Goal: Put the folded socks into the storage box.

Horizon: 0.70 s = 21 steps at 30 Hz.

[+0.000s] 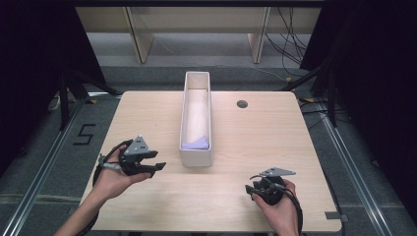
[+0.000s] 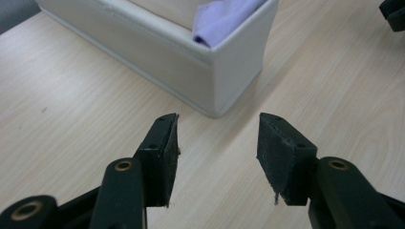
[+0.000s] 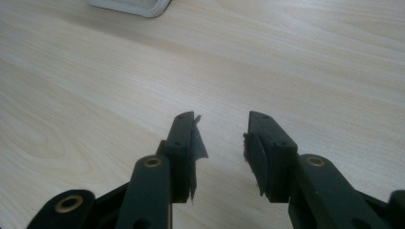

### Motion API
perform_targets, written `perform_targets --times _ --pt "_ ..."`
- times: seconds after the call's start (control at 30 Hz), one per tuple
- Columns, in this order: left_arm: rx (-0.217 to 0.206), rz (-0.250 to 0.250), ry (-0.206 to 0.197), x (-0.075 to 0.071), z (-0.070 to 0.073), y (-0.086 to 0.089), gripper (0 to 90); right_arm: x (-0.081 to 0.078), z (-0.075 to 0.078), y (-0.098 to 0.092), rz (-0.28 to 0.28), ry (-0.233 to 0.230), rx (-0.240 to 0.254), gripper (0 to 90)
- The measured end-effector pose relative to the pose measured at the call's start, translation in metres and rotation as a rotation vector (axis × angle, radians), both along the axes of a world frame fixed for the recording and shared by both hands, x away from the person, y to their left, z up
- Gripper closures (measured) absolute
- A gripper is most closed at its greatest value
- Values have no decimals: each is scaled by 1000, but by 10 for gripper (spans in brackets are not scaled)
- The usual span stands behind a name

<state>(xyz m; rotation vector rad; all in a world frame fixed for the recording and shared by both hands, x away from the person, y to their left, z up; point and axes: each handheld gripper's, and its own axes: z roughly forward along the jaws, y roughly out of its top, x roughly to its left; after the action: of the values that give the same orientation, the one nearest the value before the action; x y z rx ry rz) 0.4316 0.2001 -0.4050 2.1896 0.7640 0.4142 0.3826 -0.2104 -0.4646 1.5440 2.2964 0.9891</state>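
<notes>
A long white box (image 1: 196, 147) stands lengthwise in the middle of the wooden table (image 1: 147, 113). A pale purple cloth (image 1: 196, 143) lies folded at its near end, also seen in the left gripper view as cloth (image 2: 219, 19) inside the box (image 2: 191, 67). My left gripper (image 1: 158, 167) hovers left of the box's near corner, held by a hand, open with nothing between its jaws (image 2: 218, 138). My right gripper (image 1: 250, 189) rests near the table's front right, pointing left, open and empty (image 3: 222, 125).
A small dark round hole (image 1: 242, 103) sits in the table at the back right. Pale wooden furniture legs (image 1: 140, 39) and cables (image 1: 285, 44) stand on the floor beyond the table. The box's corner (image 3: 129, 7) shows far ahead of the right gripper.
</notes>
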Motion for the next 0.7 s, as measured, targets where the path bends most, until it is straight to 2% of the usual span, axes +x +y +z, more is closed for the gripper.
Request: perform_targets --times 0.03,0.07,0.1,0.13,0.37,0.43,0.5,0.6,0.63,0.67,0.7 --pt "-2 6 3 -3 -3 2 487 1 -1 -1 12 -17 -2 632" --pt "-2 11 1 -6 -7 5 487 0 -1 0 4 -11 1 632" --pt "-1 16 1 -8 -11 7 486 1 -2 0 4 -16 -19 631" --pt "-1 21 1 -11 -15 10 486 1 -2 1 0 -15 14 631" --pt "-9 89 14 -27 -46 28 481 1 -3 0 21 -19 -1 628" --pt "-16 111 25 -31 -56 33 481 -1 -2 3 -8 10 13 627" --pt "-27 134 29 -36 -66 37 481 -1 -1 3 -14 12 1 626" --pt "-67 163 35 -42 -81 43 480 -1 -3 3 4 14 15 625" --pt "-55 173 38 -44 -84 45 479 -2 -2 5 -18 22 10 625" --pt "-46 172 32 -45 -87 47 477 1 -4 2 19 -11 -8 624" --pt "-49 182 33 -46 -90 48 475 0 -5 4 9 -5 4 624"
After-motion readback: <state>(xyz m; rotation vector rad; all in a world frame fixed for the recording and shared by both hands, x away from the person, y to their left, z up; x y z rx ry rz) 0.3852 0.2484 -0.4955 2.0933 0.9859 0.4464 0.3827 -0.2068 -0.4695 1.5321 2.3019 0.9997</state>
